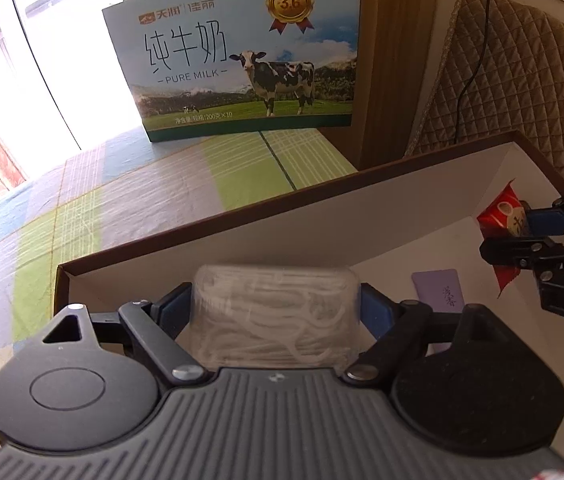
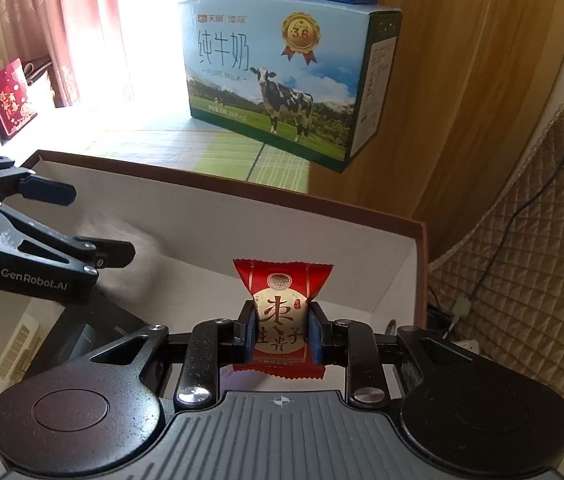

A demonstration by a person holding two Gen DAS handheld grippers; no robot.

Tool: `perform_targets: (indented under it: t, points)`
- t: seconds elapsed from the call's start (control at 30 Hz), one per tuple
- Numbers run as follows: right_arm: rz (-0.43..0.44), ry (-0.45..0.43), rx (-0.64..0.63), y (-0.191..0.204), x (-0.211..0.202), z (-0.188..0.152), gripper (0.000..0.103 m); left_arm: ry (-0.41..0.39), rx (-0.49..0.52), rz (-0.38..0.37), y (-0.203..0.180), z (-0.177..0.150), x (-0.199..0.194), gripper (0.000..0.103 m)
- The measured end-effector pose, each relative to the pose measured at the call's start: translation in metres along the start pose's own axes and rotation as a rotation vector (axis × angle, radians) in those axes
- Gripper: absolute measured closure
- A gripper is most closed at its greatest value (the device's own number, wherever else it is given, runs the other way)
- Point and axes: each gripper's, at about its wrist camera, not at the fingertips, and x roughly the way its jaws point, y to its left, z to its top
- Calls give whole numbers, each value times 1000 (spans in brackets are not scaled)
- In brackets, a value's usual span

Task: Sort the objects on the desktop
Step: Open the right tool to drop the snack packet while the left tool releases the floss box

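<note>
A: Two grippers, both tilted down over the white-lined box (image 1: 242, 236). Left gripper (image 1: 276, 306), lower centre of its view, clamped wide around a clear tub of white floss picks (image 1: 274, 316).
B: Right one?
A: Right gripper (image 2: 281, 334), lower centre of its own view, clenched on a red candy packet (image 2: 280, 320), upright above the box floor.
B: Surroundings?
A: Purple card (image 1: 438, 290) on the box floor at right; milk carton (image 1: 238, 60) upper centre on the plaid tablecloth (image 1: 82, 208); quilted chair back (image 2: 542, 220) far right.
</note>
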Motion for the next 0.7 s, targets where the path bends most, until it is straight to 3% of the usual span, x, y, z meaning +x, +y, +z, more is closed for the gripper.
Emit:
perform_targets:
  t: [0.53,0.57,0.67,0.7]
  points:
    - [123,-38,78,15,8,6,79,6,-24,35,11,-2,-10,17]
    - [128,-53,92,15,7,6,75,7,-28,38,12,-2,-12,17]
    - [140,-82,136,12,3,7,48,3,-42,49,15,-4,-17,14]
    - [142,-91,144,12,0,7,44,-1,-46,52,16,-5,-19,12]
